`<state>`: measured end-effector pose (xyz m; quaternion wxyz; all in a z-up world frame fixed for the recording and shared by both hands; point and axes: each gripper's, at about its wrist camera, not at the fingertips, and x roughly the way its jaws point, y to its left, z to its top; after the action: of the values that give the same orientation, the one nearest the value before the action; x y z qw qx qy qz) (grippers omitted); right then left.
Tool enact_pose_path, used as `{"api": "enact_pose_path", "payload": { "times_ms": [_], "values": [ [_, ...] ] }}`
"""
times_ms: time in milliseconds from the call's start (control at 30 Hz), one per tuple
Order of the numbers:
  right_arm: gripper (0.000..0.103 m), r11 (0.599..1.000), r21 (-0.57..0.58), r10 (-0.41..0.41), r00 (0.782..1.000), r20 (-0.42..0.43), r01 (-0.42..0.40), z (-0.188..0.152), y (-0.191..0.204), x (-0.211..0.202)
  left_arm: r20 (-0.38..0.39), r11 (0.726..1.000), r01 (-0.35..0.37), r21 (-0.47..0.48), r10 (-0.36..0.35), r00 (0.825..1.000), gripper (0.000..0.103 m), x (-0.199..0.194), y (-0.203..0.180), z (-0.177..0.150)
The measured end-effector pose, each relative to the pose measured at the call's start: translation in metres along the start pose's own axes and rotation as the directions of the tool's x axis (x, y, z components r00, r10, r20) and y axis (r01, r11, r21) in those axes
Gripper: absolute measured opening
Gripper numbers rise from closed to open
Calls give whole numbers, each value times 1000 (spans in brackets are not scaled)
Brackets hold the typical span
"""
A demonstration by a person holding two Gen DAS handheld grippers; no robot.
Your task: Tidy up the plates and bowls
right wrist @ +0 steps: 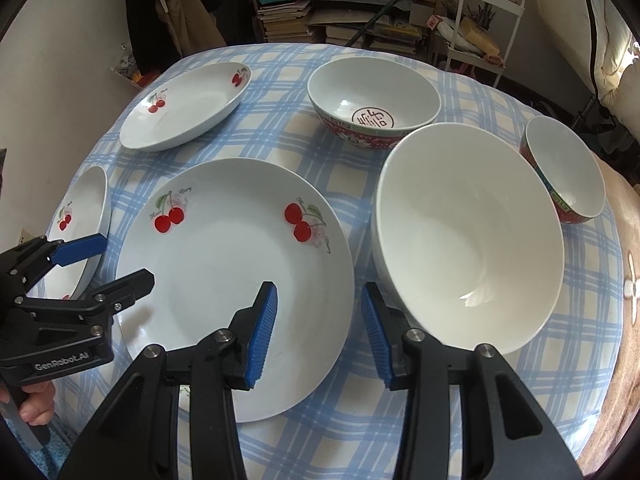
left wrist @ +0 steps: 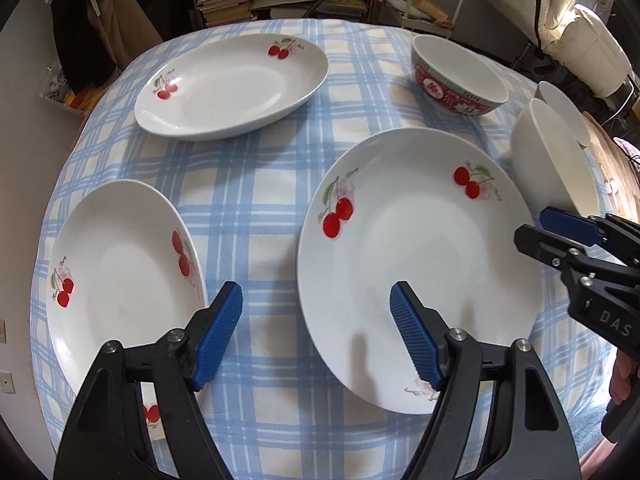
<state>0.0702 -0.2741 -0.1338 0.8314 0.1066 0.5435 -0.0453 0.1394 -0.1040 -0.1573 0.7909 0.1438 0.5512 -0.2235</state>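
Right wrist view: right gripper [right wrist: 318, 332], spread and empty, straddles the middle plate's [right wrist: 224, 280] right rim; left gripper [left wrist: 316, 336], spread, straddles its left rim.

Left claw [left wrist: 316, 332] open – straddling cherry plate [left wrist: 416, 268] rim.

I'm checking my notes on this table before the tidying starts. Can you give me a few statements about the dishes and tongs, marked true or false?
1. Three cherry plates lie on the checked cloth. True.
2. The plain white bowl is stacked inside a red-patterned bowl. False: it stands alone on the cloth.
3. The right tongs straddle the near plate's right rim, gripping nothing. True.
4. The left tongs hold a plate. False: they are open and empty.
5. Two red-patterned bowls are present. True.
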Motion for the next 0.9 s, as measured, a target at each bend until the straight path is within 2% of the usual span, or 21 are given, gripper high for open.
{"api": "enact_pose_path", "payload": {
  "times_ms": [133,200,233,267,367,433,567,800,900],
  "values": [
    [46,1000,1,1,1000,-6,-1,0,0,2,-18,1000,3,-12,-3,1000,64,7,2,-2],
    [46,1000,4,5,1000,-8,-5,0,-1,4,-25,1000,17,-21,-17,1000,54,10,3,-2],
    [45,1000,8,8,1000,-10,-8,1,-1,5,-28,999,28,-25,-29,999,45,12,4,-3],
    [39,1000,13,13,1000,-13,-13,1,-2,6,-37,998,46,-40,-48,998,40,15,6,-4],
    [25,1000,24,-11,1000,-12,11,0,-6,6,-47,993,86,-76,-89,995,36,20,10,-5],
    [25,998,60,15,1000,-14,-14,1,-11,6,-38,992,94,-78,-98,994,32,20,10,-4],
    [24,997,75,29,999,-30,-26,1,-13,13,-34,989,112,-93,-116,993,31,22,10,-4],
    [21,998,61,5,1000,-24,-4,1,-11,16,-24,981,147,-128,-151,988,27,26,15,-1],
    [17,999,46,-18,1000,-23,19,1,-10,17,-21,975,166,-150,-171,985,26,28,19,1]
  ]
}}
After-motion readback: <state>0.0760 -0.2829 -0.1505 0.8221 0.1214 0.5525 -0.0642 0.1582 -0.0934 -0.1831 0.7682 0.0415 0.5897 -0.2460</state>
